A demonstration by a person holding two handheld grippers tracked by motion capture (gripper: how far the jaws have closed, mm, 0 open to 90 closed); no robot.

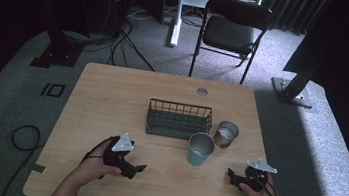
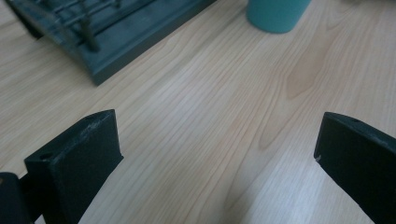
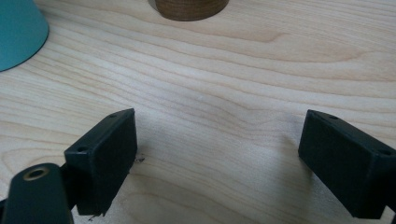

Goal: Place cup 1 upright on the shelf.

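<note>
A dark green wire basket (image 1: pixel 178 120) stands at the middle of the wooden table (image 1: pixel 111 100). In front of its right end is a teal cup (image 1: pixel 200 149), and a brown cup with a metal inside (image 1: pixel 226 134) sits just right of the basket. My left gripper (image 1: pixel 136 168) rests near the front edge, left of the teal cup, jaws wide open and empty. In the left gripper view (image 2: pixel 217 126) the basket (image 2: pixel 116 42) and teal cup (image 2: pixel 278 14) lie ahead. My right gripper (image 1: pixel 232 178) is open and empty, right of the teal cup. Its own view (image 3: pixel 219 121) faces the teal cup (image 3: pixel 16 32) and brown cup (image 3: pixel 189 9).
A black folding chair (image 1: pixel 231 29) stands beyond the table's far edge. A round cable hole (image 1: pixel 202 92) sits near the far edge. Cables (image 1: pixel 24 137) lie on the carpet at the left, and black stand bases flank the table.
</note>
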